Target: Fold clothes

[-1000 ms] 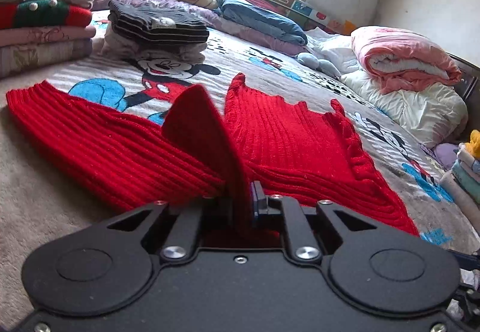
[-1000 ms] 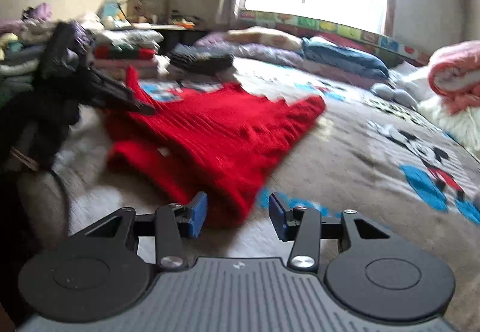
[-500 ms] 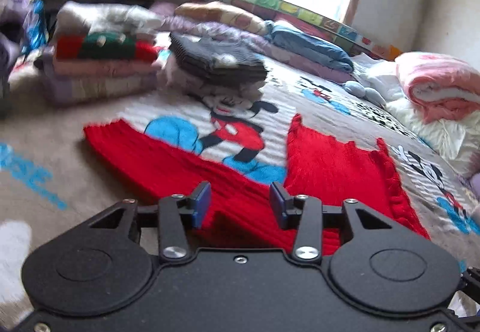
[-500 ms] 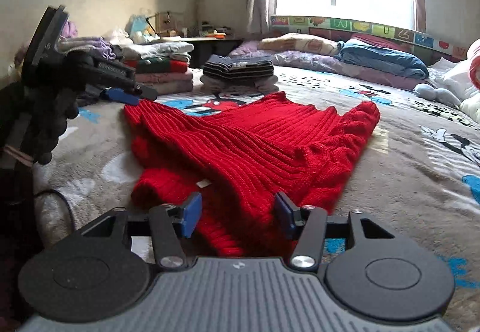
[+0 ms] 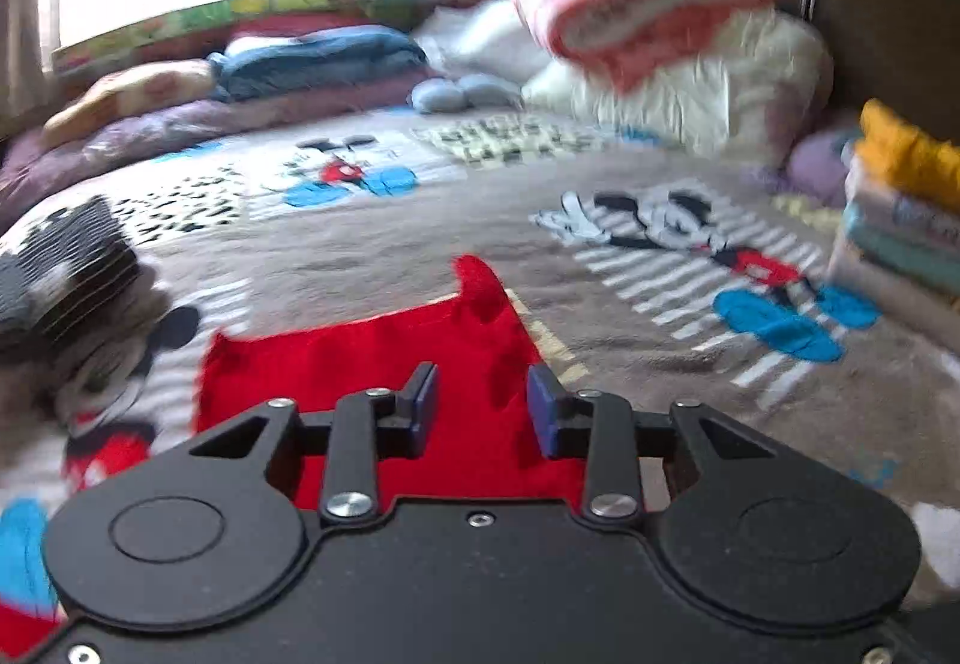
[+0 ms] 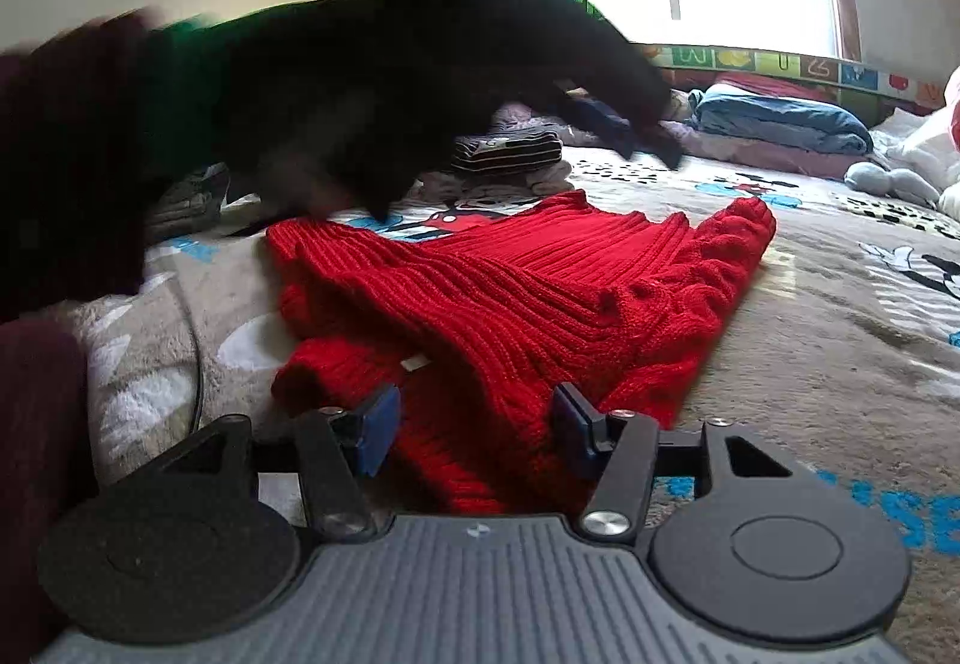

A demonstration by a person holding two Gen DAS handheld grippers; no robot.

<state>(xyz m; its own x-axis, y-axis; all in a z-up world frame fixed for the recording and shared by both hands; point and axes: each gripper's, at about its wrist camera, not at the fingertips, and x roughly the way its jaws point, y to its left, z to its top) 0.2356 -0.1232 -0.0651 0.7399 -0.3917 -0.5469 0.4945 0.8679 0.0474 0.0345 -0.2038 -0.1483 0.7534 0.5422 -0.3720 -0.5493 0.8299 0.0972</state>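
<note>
Since a second ago the left tool (image 5: pixel 477 403) has let go of the red fabric it pinched and swung to the right, so its view now takes in the pink quilt (image 5: pixel 636 3) and white bedding (image 5: pixel 708 93) at the far right of the bed (image 5: pixel 372 244), all blurred by motion. Its jaws stand apart with nothing between them, above a flat part of the red knitted sweater (image 5: pixel 360 358). From the right wrist view that left tool (image 6: pixel 624 129) shows as a dark smear in the air above the far left of the garment, carried by a dark sleeve (image 6: pixel 72 153).

Nearer, the right tool (image 6: pixel 474 433) is released too, its blue-padded fingers (image 6: pixel 375 427) spread either side of the sweater's near edge; whether they touch the knit cannot be told. Ribbed and rumpled, the red knitted sweater (image 6: pixel 540 286) lies on the cartoon-mouse blanket (image 6: pixel 840 304), with a sleeve bunched at its near left. Beyond it sits a striped folded stack (image 6: pixel 510 153), and blue folded bedding (image 6: pixel 780 117) lies under the window.
</note>
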